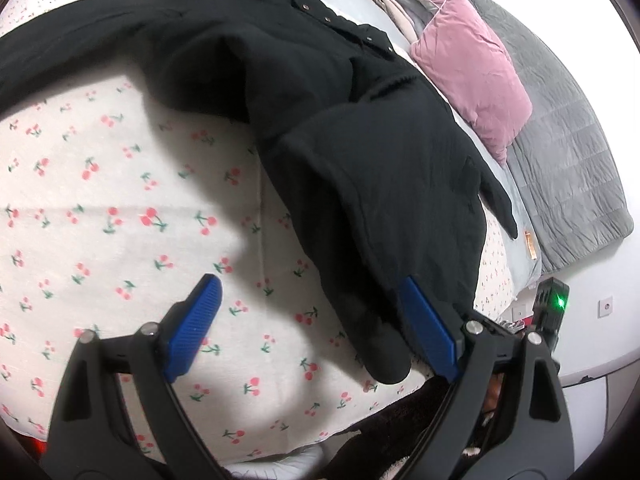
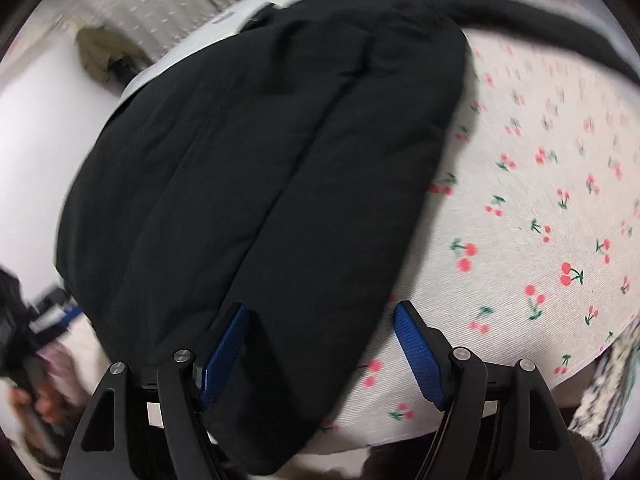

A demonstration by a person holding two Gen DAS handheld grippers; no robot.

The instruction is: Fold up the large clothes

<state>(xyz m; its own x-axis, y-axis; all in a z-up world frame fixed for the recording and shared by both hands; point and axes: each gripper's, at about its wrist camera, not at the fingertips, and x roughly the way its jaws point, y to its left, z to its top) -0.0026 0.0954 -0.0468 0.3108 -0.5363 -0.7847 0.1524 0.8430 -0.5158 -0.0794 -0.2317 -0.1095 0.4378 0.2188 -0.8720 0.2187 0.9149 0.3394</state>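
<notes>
A large black coat [image 1: 320,92] lies spread across the cherry-print bed sheet [image 1: 100,184]. Its snap-button placket runs along the far side. One sleeve [image 1: 376,264] slants down toward the near edge of the bed. My left gripper [image 1: 310,284] hovers open over the sheet; the cuff lies between its blue pads, close beside the right pad [image 1: 428,328]. In the right wrist view the coat's body [image 2: 248,168] fills the middle, blurred by motion. My right gripper [image 2: 320,308] is open astride the coat's near edge: fabric lies against the left pad [image 2: 222,354], and the right pad [image 2: 416,352] is over bare sheet [image 2: 540,208].
A pink pillow [image 1: 472,68], a grey quilt [image 1: 568,152] and folded cloths [image 1: 400,4] lie along the far side of the bed. A black device with a green light [image 1: 554,306] stands past the bed corner. A blurred hand [image 2: 40,400] shows at lower left in the right wrist view.
</notes>
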